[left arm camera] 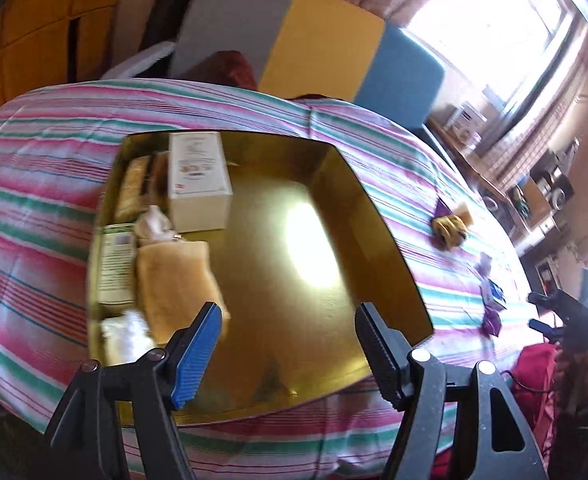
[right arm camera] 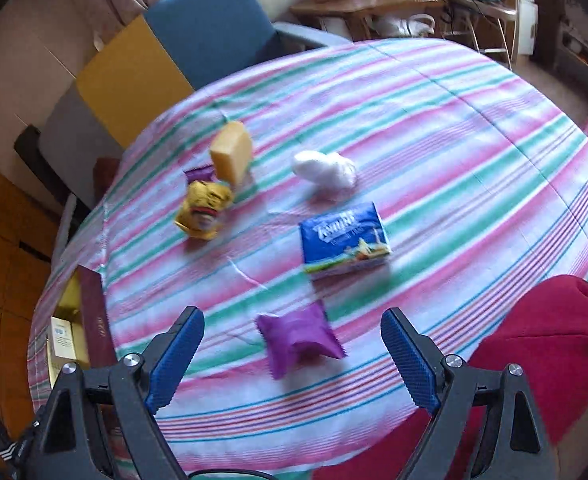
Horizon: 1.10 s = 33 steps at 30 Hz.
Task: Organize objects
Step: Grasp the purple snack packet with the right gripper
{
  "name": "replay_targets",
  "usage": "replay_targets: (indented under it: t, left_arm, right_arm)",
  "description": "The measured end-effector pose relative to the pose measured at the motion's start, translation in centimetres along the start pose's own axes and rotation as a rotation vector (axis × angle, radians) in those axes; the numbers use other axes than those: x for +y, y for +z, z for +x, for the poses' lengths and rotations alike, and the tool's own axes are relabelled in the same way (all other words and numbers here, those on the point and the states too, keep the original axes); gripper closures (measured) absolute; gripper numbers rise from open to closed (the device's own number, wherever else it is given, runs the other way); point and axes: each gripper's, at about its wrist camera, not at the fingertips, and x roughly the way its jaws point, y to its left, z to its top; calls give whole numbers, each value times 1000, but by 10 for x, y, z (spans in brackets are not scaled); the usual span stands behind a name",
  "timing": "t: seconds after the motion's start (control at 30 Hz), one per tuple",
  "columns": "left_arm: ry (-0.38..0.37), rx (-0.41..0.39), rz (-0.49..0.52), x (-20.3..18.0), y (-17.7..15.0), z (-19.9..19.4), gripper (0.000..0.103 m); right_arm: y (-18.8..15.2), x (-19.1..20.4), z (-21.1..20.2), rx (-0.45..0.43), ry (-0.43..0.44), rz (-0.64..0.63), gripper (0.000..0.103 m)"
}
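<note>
A shiny gold box (left arm camera: pixel 377 208) lies open on the striped tablecloth. Along its left side it holds a white carton (left arm camera: pixel 198 178), a tan sponge (left arm camera: pixel 178 280), a green-labelled box (left arm camera: pixel 114 268) and white wads. My left gripper (left arm camera: pixel 290 348) is open and empty over the box's near edge. In the right wrist view, my right gripper (right arm camera: pixel 294 356) is open, with a purple pouch (right arm camera: pixel 297 338) on the cloth between its fingers. Beyond lie a blue tissue pack (right arm camera: pixel 343 240), a white wad (right arm camera: pixel 325 172), a yellow sponge (right arm camera: pixel 232 152) and a yellow wrapper (right arm camera: pixel 202 212).
The gold box's maroon outer wall (right arm camera: pixel 94 316) shows at the left of the right wrist view. A grey, yellow and blue sofa (left arm camera: pixel 325 44) stands behind the table. A red garment (right arm camera: pixel 541 344) is at the near right. Shelves and a desk (right arm camera: pixel 393 0) lie beyond.
</note>
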Motion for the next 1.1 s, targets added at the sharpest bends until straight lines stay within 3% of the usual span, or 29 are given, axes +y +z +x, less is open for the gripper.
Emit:
replay_targets:
  t: [0.13, 0.4, 0.47, 0.5, 0.6, 0.63, 0.77, 0.9, 1.1]
  left_arm:
    - [-25, 14, 29, -13, -2, 2, 34]
    - [-48, 46, 47, -23, -5, 9, 34]
    - [-55, 44, 57, -27, -4, 8, 34]
    - [-60, 42, 62, -29, -2, 8, 34]
    - [-72, 33, 85, -37, 4, 7, 34]
    - [-74, 31, 98, -42, 7, 7, 34]
    - [-96, 35, 147, -65, 15, 12, 34]
    - [-135, 57, 192, -93, 23, 24, 34]
    - [-166, 110, 271, -144, 36, 55, 34]
  right_arm:
    - [-3, 1, 29, 138, 13, -35, 12]
    - [-2, 17, 85, 320, -102, -136, 14]
    - [-3, 25, 99, 369, -153, -196, 48]
    - [-6, 32, 104, 384, -192, -245, 49]
    - [-13, 47, 105, 356, -222, -328, 54]
    - [-13, 48, 103, 336, -203, -319, 58]
    - [-8, 51, 90, 242, -76, -270, 58]
    - [-7, 43, 91, 187, -11, -185, 58]
    - [-8, 41, 90, 151, -43, -183, 58]
